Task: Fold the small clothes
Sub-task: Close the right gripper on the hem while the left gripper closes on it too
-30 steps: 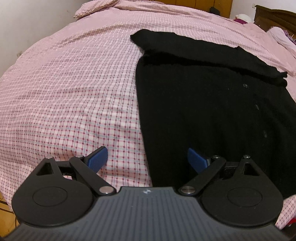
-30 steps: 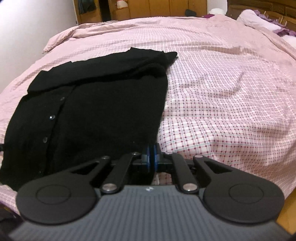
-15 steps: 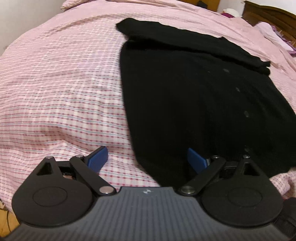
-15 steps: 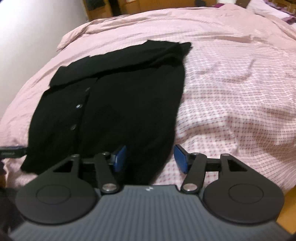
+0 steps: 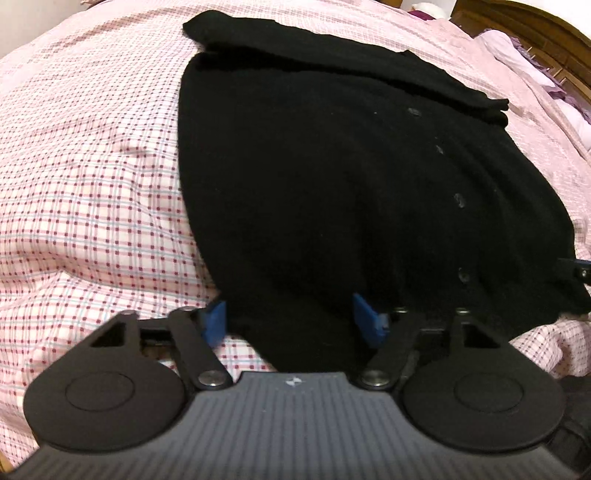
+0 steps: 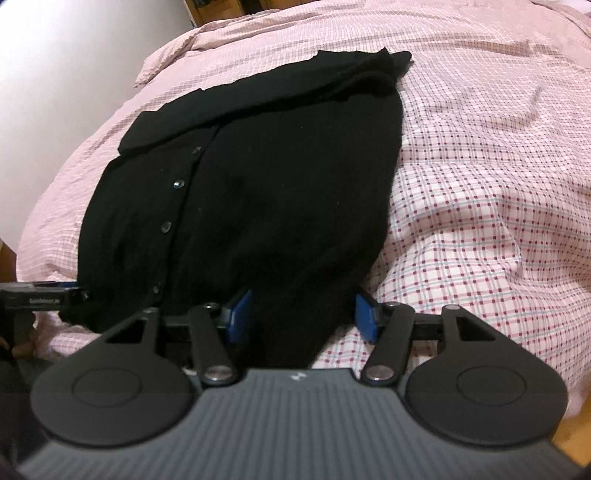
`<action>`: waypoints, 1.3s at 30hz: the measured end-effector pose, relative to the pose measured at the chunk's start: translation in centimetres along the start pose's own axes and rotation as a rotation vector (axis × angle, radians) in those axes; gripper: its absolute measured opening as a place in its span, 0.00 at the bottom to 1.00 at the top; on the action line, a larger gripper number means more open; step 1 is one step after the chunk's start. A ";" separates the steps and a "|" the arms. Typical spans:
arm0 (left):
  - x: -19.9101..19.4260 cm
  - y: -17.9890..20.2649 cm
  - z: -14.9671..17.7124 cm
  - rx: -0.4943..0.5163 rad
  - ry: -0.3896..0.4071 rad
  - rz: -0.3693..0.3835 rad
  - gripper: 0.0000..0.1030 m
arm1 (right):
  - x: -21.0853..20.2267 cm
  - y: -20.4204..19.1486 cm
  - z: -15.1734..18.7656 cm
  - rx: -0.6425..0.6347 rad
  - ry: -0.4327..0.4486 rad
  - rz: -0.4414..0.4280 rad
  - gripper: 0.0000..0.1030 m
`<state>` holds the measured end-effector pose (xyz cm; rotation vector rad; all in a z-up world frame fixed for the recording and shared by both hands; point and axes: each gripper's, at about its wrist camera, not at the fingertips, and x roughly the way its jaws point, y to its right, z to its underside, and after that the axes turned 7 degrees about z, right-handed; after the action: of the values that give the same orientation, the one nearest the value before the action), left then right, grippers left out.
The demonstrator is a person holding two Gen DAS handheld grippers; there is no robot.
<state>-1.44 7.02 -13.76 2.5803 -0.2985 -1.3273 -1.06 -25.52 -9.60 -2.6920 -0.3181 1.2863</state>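
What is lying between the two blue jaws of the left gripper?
In the left wrist view, the near hem of the black cardigan lies between the closing jaws of the left gripper, with a strip of checked bedsheet.

The near hem of the black cardigan (image 5: 332, 192) ran under the left tongs' (image 5: 295, 319) housing, so its bottom edge could not be seen; the tongs were closing with the cloth between the blue pads (image 5: 216, 319), and whether a pad touched it could not be told. In the right wrist view the same hem was hidden behind the right tongs (image 6: 301, 312). The other tongs showed only as a sliver cut off by each picture's edge. The bed (image 6: 480, 184) ran out of every picture, and the wooden furniture (image 5: 517, 22) behind it was blurred and cropped.
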 end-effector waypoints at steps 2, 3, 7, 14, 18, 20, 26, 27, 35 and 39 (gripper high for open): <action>-0.1 -0.4 0.0 -0.019 0.000 -0.001 0.57 | 0.1 0.0 0.2 -0.003 0.001 -0.002 0.57; -0.2 -0.5 0.0 -0.029 0.001 -0.001 0.55 | 0.2 0.0 0.1 -0.007 0.001 -0.003 0.55; 0.0 -1.8 -0.4 -0.065 0.000 0.010 0.43 | 0.2 0.7 0.0 0.035 -0.003 -0.012 0.14; -0.9 -3.0 -0.4 -0.111 0.004 -0.024 0.45 | -0.5 1.7 0.5 0.080 0.035 -0.063 0.12; -0.7 -3.3 -0.9 -0.125 -0.008 0.027 0.29 | -1.0 2.2 0.6 0.116 0.086 -0.125 0.10; -1.3 -4.0 -0.9 -0.183 0.010 0.100 0.12 | -1.5 2.2 0.4 0.126 0.121 -0.159 0.10; -4.6 -6.7 -1.9 -0.352 0.102 0.306 0.10 | -2.5 3.4 -0.9 0.223 0.201 -0.290 0.10; -5.1 -6.8 -2.3 -0.357 0.118 0.326 0.10 | -2.6 3.6 -1.2 0.247 0.212 -0.314 0.10; -7.8 -6.0 -6.9 -0.324 0.244 0.370 0.09 | -2.3 4.5 -4.7 0.356 0.332 -0.371 0.09; -8.3 -5.7 -9.8 -0.335 0.313 0.382 0.09 | -2.1 4.9 -7.0 0.388 0.412 -0.380 0.09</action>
<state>2.30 15.77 -3.45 2.2563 -0.4407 -0.7558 3.76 -31.00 -4.73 -2.3367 -0.4448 0.5971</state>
